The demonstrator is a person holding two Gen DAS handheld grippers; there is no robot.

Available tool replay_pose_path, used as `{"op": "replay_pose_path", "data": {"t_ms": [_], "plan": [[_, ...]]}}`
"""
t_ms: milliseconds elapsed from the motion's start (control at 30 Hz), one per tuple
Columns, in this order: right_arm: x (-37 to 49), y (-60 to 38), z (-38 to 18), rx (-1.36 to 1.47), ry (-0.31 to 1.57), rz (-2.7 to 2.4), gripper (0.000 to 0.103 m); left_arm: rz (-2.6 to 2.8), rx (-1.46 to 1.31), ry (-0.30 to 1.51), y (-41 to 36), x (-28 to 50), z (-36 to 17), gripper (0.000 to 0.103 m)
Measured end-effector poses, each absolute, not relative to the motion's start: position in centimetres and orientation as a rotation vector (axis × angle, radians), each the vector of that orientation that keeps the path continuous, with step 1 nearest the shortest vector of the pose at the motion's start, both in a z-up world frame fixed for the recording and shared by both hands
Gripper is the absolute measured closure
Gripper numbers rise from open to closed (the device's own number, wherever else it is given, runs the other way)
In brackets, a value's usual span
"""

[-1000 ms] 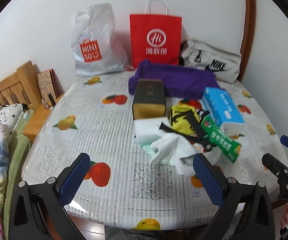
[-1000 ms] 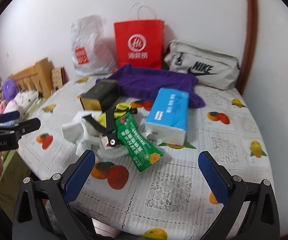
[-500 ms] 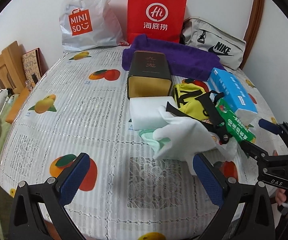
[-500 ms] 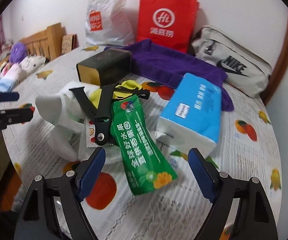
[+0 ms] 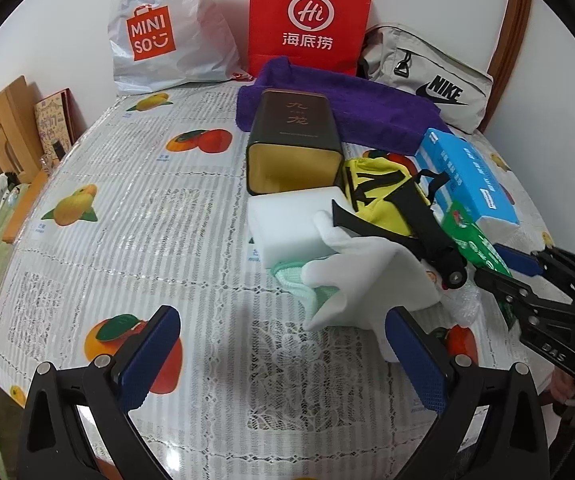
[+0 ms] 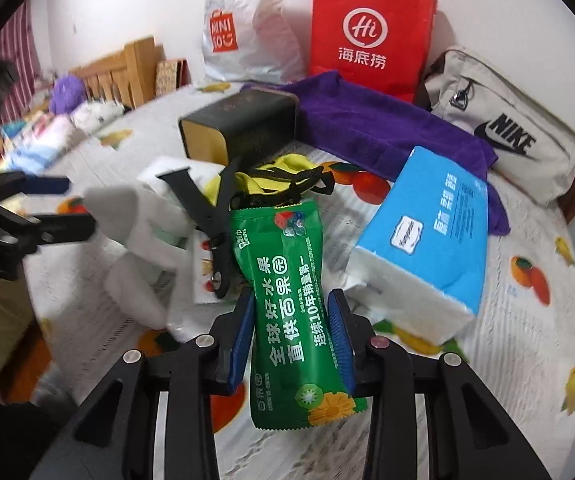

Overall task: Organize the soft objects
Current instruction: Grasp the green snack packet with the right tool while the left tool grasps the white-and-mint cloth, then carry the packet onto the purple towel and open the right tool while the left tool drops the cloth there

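Only right wrist view shows right tongs (image 6: 291,340) pinching green pouch (image 6: 287,292).

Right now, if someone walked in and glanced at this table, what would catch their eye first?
Probably the green snack pouch at the front of the pile, with the right hand-held gripper pressing its blue pads on both sides, having just been closing. Next, the bright red paper bag standing against the back wall, and the blue tissue pack lying right of the pouch.
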State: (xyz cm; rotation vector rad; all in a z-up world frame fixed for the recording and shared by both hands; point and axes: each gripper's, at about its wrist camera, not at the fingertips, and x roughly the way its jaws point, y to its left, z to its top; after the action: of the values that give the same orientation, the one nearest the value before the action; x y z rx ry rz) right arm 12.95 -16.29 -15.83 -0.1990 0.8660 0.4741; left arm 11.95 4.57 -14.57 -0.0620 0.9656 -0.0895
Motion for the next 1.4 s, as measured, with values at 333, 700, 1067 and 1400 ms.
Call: {"op": "replay_pose_path", "data": {"t_ms": [333,700,1067,1400], "plan": [[10.2,-19.8,-14.9,-0.113,0.855,0.383,0.067,-0.177,-0.049,0.916,3.2,11.1,-13.8,0.0],[10.3,-23.1,-18.7,-0.049,0.928,0.279,0.067,-0.146,-0.075,0.985,2.1,14.1,-17.2,0.032],[10.9,-23.4,-19.3,0.003,0.942,0.271,0.068,-0.225,-0.106,0.934,3.4,14.2,-15.2,0.093],[10.1,-23.8,-17.7,0.035,0.932,0.287,0.068,-0.288,-0.139,0.857,4.5,12.8,-11.5,0.095]]}}
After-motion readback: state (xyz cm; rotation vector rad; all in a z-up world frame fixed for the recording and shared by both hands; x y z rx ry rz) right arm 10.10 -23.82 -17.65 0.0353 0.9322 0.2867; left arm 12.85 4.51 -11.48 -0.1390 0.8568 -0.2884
